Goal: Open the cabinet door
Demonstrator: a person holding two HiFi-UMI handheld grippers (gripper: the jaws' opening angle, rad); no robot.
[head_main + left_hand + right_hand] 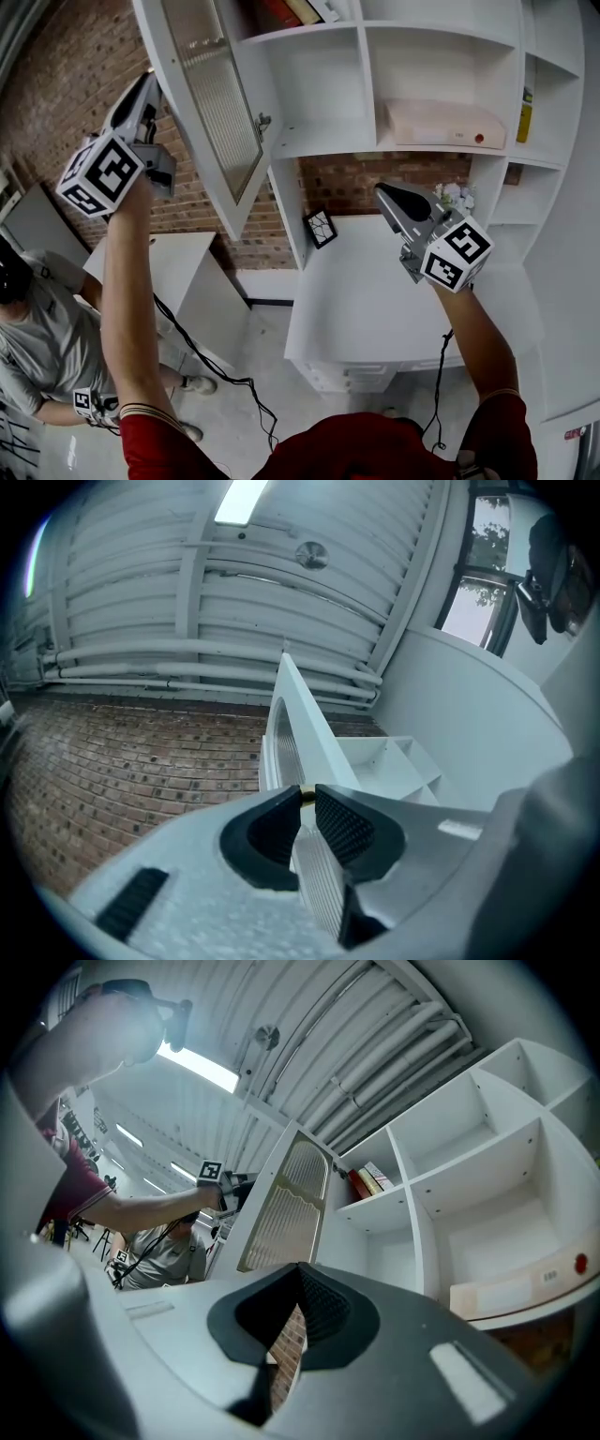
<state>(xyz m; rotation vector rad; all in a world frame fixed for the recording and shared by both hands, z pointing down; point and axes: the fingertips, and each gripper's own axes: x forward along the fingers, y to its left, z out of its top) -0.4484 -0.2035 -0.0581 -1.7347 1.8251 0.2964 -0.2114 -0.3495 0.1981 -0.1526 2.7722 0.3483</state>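
Item: cabinet door (211, 103), white frame around a ribbed glass pane.
Location: upper left of the head view, swung well out from the cabinet (281, 202) (hinge side by the shelves, free edge toward the brick wall (56, 84)).
Left gripper (307, 798): at the door's free edge, jaws narrow and clamped on it, with a small brass-coloured piece (302, 792) at their tips.
Right gripper (300, 1271): centre right of the head view, jaws together with nothing between them, well apart from the door.
Step in hand: probably taking the door through the end of its swing.
Handling note: keep the pads on the frame, not the glass. Follow the hinge's arc rather than pulling straight. Hold the jaws square to the edge so it cannot slip out.
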